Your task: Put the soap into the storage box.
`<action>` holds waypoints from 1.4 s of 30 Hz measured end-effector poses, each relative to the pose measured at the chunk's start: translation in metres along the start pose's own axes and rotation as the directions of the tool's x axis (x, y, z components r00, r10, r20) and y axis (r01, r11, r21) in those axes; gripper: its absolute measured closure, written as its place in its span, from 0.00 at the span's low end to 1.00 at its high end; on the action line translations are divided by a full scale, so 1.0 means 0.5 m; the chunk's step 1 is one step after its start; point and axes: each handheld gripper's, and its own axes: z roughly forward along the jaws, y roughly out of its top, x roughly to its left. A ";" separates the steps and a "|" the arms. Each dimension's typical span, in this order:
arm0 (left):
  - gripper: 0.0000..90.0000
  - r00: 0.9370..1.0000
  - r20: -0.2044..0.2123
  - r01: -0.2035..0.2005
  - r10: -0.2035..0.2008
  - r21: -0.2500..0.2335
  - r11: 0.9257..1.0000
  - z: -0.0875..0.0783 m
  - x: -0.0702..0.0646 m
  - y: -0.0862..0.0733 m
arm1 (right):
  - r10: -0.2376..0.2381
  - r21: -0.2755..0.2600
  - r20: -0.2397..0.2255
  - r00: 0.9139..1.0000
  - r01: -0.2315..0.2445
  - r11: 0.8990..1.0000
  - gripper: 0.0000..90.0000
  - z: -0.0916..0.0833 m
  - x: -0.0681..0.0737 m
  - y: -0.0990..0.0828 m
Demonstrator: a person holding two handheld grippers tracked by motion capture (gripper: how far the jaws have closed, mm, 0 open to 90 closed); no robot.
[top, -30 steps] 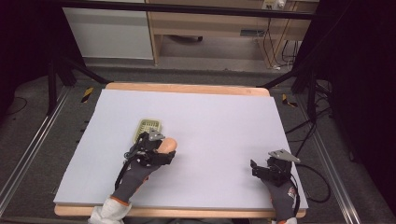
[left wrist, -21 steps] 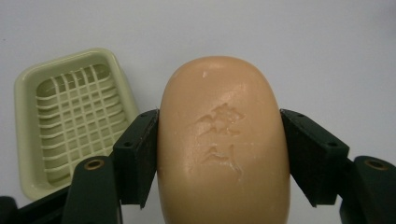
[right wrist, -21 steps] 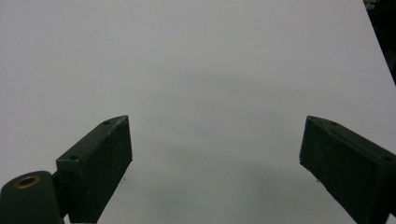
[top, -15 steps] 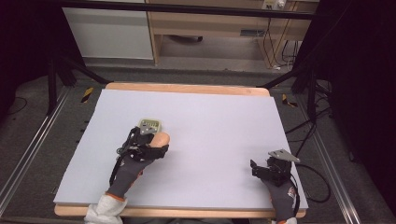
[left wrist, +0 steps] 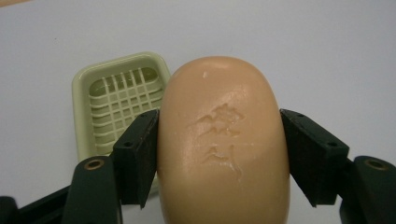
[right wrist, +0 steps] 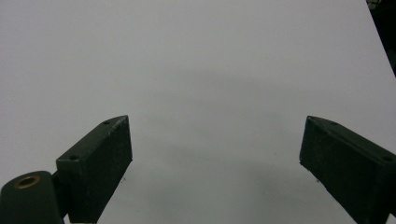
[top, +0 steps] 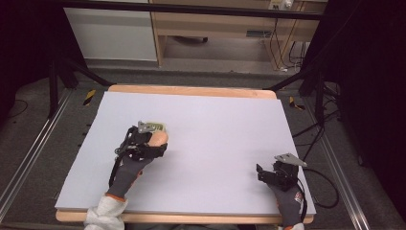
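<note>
Since a second ago, the left gripper (top: 155, 139) is carrying the soap bar (left wrist: 223, 140) leftward and farther up the table (top: 225, 124), its fingers (left wrist: 137, 156) clamping the bar's sides, just short of the green soap dish (left wrist: 116, 100). Near the table's right front corner, the right gripper (right wrist: 215, 158) is resting with fingers wide, holding nothing.

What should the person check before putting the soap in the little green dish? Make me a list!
1. Left claw squeezing the peach oval soap bar on both sides: ok.
2. Pale green plastic soap dish empty, grid facing up: ok.
3. Soap lined up over the dish: not ok, the dish sits off to one side in the left gripper view.
4. Right claw open and holding nothing: ok.
5. Right claw well away from the dish, above the white table: ok.
6. Soap slippery: cannot tell.
</note>
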 end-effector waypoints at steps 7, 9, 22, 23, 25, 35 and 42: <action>0.35 1.000 -0.019 0.012 -0.012 -0.010 1.000 0.002 0.013 0.007 | -0.006 -0.001 0.004 1.000 0.006 1.000 0.11 0.002 0.000 0.000; 0.35 1.000 -0.027 0.014 -0.015 -0.015 1.000 0.003 0.017 0.009 | -0.005 -0.001 0.004 1.000 0.005 1.000 0.11 0.002 0.000 0.000; 0.35 0.998 -0.048 0.038 -0.038 -0.008 0.999 0.022 0.041 0.022 | -0.004 0.004 0.004 1.000 0.004 1.000 0.11 0.004 0.002 0.001; 0.35 0.998 -0.050 0.044 -0.044 -0.013 0.999 0.024 0.042 0.022 | -0.005 0.003 0.003 1.000 0.005 1.000 0.11 0.005 0.002 0.001; 0.35 0.997 -0.050 0.051 -0.052 -0.011 0.999 0.027 0.047 0.020 | -0.005 0.004 0.004 1.000 0.005 1.000 0.11 0.005 0.002 0.001; 0.35 0.996 -0.063 0.064 -0.064 0.003 0.998 0.046 0.064 0.022 | -0.005 0.004 0.004 1.000 0.005 1.000 0.11 0.005 0.002 0.001; 0.35 0.994 -0.081 0.068 -0.067 0.008 0.998 0.062 0.072 0.027 | -0.003 0.003 0.007 1.000 0.003 1.000 0.11 0.005 0.001 0.001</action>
